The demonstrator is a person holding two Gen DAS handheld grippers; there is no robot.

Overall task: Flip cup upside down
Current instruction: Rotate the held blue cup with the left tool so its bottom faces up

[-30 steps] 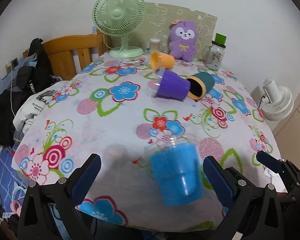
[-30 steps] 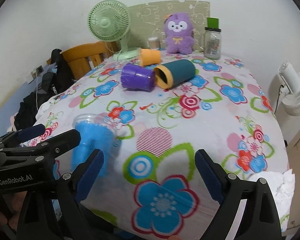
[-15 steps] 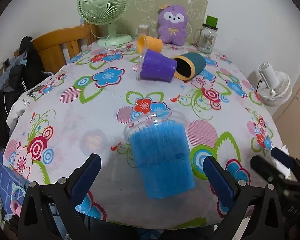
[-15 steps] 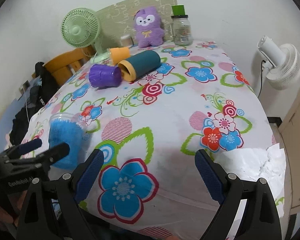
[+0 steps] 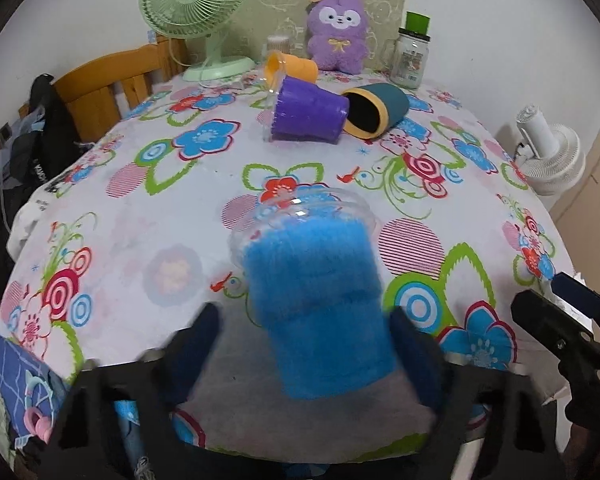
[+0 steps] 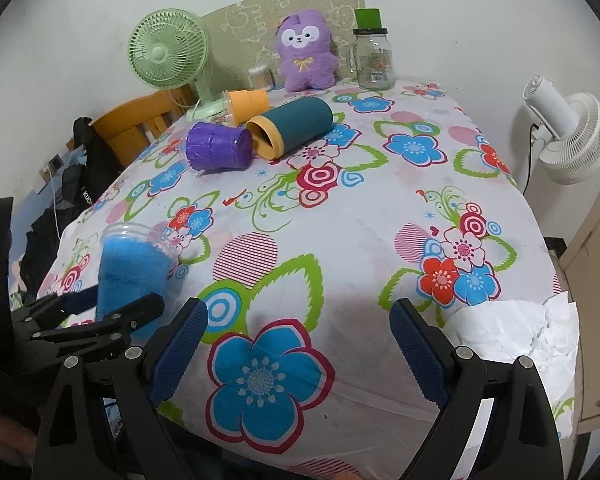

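The blue cup point(image 5: 320, 304) stands near the front edge of the counter point(image 5: 148, 216), clear rim up, between the fingers of the left gripper point(image 5: 304, 344). Those fingers are blurred in the left wrist view; the right one seems to touch the cup's wall, while a gap shows on the other side, so I cannot tell whether they have it gripped yet.

From where I stand, the worry is the grip. The cup tapers toward its base and looks fuzzy outside, so a light or low pinch could let it slide out as the wrist rolls over. It sits close to the counter's edge, and a fumble there might send it to the floor. The floral cloth may also drag if the rim catches it on the way down.

The right gripper point(image 6: 298, 340) hangs with its fingers spread wide over bare cloth, holding nothing.

Farther back lie a purple cup point(image 5: 306, 114), a teal tumbler point(image 5: 376, 114) and an orange cup point(image 5: 294, 68), all on their sides. The cup's base is hidden behind the fingers.
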